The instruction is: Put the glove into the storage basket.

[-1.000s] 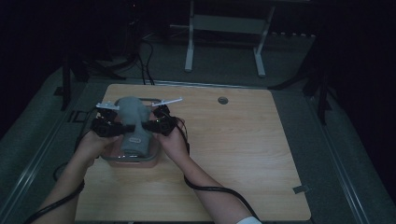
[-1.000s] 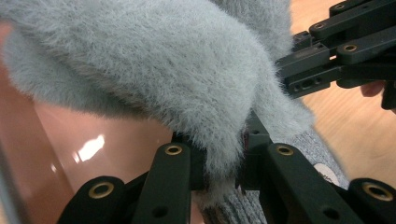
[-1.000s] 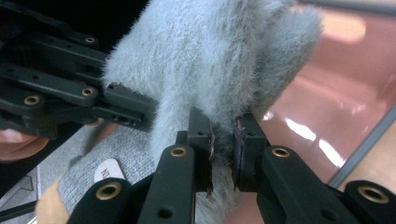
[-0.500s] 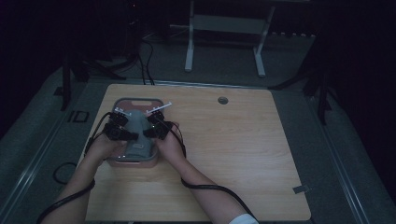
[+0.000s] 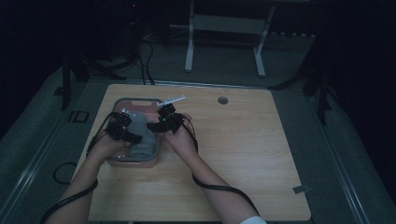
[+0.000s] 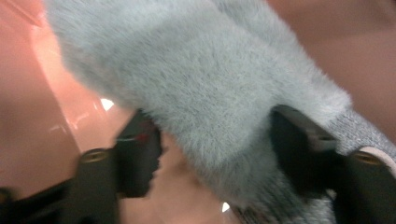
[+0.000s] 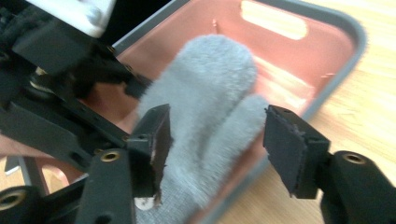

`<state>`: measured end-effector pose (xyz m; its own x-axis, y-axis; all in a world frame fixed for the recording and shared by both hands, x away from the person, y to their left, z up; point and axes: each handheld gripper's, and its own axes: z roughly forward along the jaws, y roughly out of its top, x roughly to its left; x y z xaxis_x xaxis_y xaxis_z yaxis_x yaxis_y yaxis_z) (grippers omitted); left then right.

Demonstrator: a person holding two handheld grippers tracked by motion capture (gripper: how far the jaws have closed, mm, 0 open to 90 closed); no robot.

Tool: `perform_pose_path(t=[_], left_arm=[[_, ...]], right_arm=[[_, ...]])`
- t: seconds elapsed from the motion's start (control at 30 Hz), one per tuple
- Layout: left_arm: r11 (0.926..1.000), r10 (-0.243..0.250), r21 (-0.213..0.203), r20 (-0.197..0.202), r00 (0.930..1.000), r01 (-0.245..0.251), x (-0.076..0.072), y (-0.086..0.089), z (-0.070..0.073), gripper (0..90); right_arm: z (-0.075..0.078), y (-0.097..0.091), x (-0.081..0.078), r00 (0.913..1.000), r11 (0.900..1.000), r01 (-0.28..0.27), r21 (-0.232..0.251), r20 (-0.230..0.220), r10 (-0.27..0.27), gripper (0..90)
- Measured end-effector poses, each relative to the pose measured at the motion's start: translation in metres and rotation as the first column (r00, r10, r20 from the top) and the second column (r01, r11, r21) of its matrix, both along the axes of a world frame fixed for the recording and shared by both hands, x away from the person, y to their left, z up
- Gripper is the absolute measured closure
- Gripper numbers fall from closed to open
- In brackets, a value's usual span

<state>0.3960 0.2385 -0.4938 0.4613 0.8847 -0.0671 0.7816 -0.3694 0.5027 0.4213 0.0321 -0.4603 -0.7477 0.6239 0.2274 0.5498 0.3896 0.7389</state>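
A grey fuzzy mitten (image 5: 140, 133) lies in a pink tray with a grey rim (image 5: 135, 100) at the left of the wooden table. My left gripper (image 5: 127, 133) is at the mitten's left side and my right gripper (image 5: 154, 126) at its right. In the left gripper view the mitten (image 6: 205, 88) runs between the parted jaws of the left gripper (image 6: 217, 154). The right gripper (image 7: 217, 140) straddles the mitten's cuff end (image 7: 210, 116), with a gap at one pad. Both pairs of jaws have just been opening, with the mitten still between them.
The tray's pink floor (image 7: 289, 56) has a slot handle at its far end. Bare wooden tabletop (image 5: 243, 154) spreads to the right, with a round grommet hole (image 5: 222, 100). A black cable (image 5: 219, 186) trails from the right gripper. A white desk frame (image 5: 189, 46) stands behind the table.
The mitten, held up between both grippers a second ago, has come down into the tray. Both grippers' jaws have opened and let go of it.
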Motion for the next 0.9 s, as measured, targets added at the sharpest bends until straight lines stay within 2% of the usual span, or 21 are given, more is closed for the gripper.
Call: perform_pose_path(t=[0.07, 0.13, 0.23, 0.27, 0.33, 0.43, 0.5, 0.53, 0.63, 0.7, 0.77, 0.83, 0.87, 0.9], left_arm=[[0.9997, 0.004, -0.024, 0.027, 0.9996, -0.004, -0.002, 0.003, 0.002, 23.5], [0.9997, 0.006, -0.025, 0.073, 0.9973, -0.005, -0.005, 0.005, 0.005, 17.4], [0.9994, 0.027, -0.026, 0.13, 0.9912, -0.024, -0.007, 0.006, 0.009, 16.9], [0.9993, 0.034, -0.019, 0.146, 0.9888, -0.032, -0.007, 0.007, 0.01, 16.5], [0.9983, 0.054, -0.031, 0.175, 0.9832, -0.049, -0.008, 0.009, 0.014, 14.2], [0.9957, 0.072, -0.072, 0.212, 0.9745, -0.058, -0.013, 0.011, 0.02, 12.3], [0.9943, 0.072, -0.094, 0.252, 0.9652, -0.049, -0.018, 0.011, 0.023, 6.7], [0.9924, 0.074, -0.115, 0.271, 0.9597, -0.044, -0.021, 0.011, 0.026, 6.0], [0.9898, 0.075, -0.139, 0.321, 0.9441, -0.032, -0.03, 0.01, 0.031, 4.8], [0.9875, 0.083, -0.155, 0.369, 0.9259, -0.027, -0.038, 0.008, 0.035, 4.8], [0.9841, 0.094, -0.177, 0.421, 0.902, -0.02, -0.048, 0.006, 0.039, 4.8], [0.9844, 0.086, -0.176, 0.453, 0.8874, -0.006, -0.057, 0.003, 0.041, 4.8], [0.9831, 0.084, -0.183, 0.472, 0.8778, 0.004, -0.065, 0.0, 0.042, 4.8], [0.9816, 0.081, -0.19, 0.48, 0.8736, 0.014, -0.068, -0.001, 0.041, 4.8]], right_arm=[[0.002, -0.01, 0.001, 0.9999, 0.9994, 0.014, 0.031, 0.001, -0.014, 36.3], [0.005, -0.02, 0.001, 0.9998, 0.9983, 0.017, 0.055, -0.007, -0.017, 29.2], [0.008, -0.034, 0.001, 1.0, 0.9973, 0.004, 0.073, 0.006, -0.005, 21.8], [0.009, -0.037, 0.001, 0.9999, 0.9977, -0.002, 0.068, 0.01, 0.002, 20.0], [0.01, -0.043, 0.0, 0.9998, 0.9987, 0.005, 0.051, 0.021, -0.006, 19.9], [0.011, -0.051, -0.003, 0.9996, 0.9991, -0.017, 0.04, 0.021, 0.016, 16.7], [0.011, -0.055, -0.005, 0.999, 0.9993, -0.028, 0.026, 0.034, 0.027, 16.5], [0.011, -0.058, -0.006, 0.9988, 0.9992, -0.031, 0.024, 0.039, 0.03, 16.2], [0.011, -0.066, -0.008, 0.9973, 0.9984, -0.049, 0.029, 0.056, 0.047, 16.1], [0.011, -0.072, -0.01, 0.9966, 0.9975, -0.06, 0.037, 0.058, 0.058, 14.3], [0.012, -0.08, -0.013, 0.9955, 0.9969, -0.068, 0.039, 0.069, 0.065, 14.1], [0.013, -0.087, -0.017, 0.9949, 0.9966, -0.07, 0.043, 0.075, 0.067, 14.1], [0.013, -0.091, -0.019, 0.9943, 0.9964, -0.072, 0.044, 0.082, 0.068, 14.1], [0.014, -0.097, -0.022, 0.9931, 0.9963, -0.075, 0.043, 0.094, 0.07, 14.2]])
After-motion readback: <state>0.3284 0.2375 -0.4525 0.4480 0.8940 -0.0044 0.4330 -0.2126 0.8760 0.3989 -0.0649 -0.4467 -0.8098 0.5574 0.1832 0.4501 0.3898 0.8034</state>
